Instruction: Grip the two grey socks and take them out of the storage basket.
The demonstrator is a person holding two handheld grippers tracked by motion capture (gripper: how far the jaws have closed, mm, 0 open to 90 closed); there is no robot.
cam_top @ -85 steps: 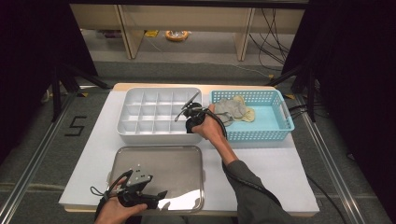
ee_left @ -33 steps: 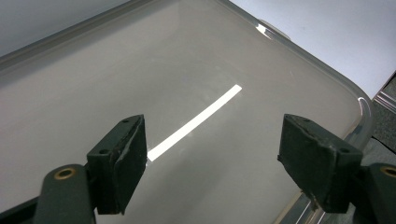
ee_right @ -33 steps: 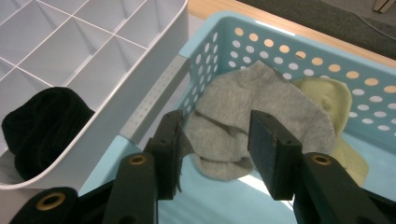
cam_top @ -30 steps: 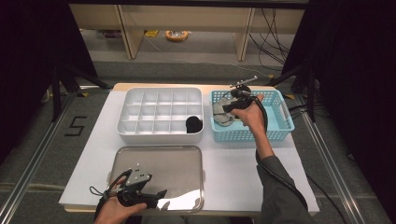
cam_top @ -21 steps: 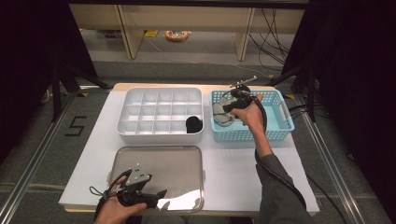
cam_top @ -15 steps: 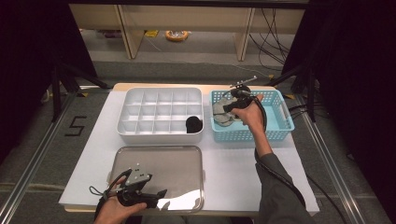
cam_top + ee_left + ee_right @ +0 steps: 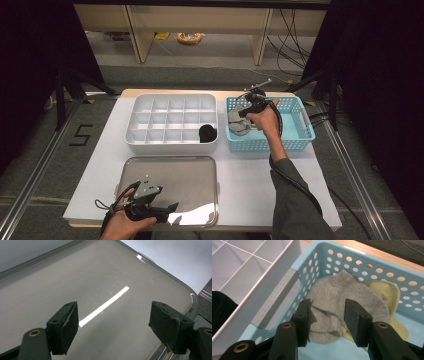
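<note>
The white surface carries everything, and the blue perforated basket at its far right serves as the landmark here. Just left of the basket, nearly touching its wall, stands the white compartment tray; a rolled black sock sits in the tray's near compartment closest to the basket. Nearer the person than the basket, and to its left, lies the bare steel tray.

Inside the basket, against its left wall, lies the grey ankle sock, overlapping a pale yellow sock that sits farther from that wall. The grey sock looks light, soft and limp; it should bunch and drape when lifted, so a pinch through a doubled fold near its middle seems surer than a nip at the thin cuff edge, which could also drag the yellow one along.

The right hand reaches out over the basket's left half with the forearm extended, and the right tongs tilt down onto the grey sock. Their jaws stand partly apart, straddling a rumpled fold, the pads not visibly pressing it. The left tongs hover low over the steel tray, well short of the basket, jaws wide apart with nothing between them.
</note>
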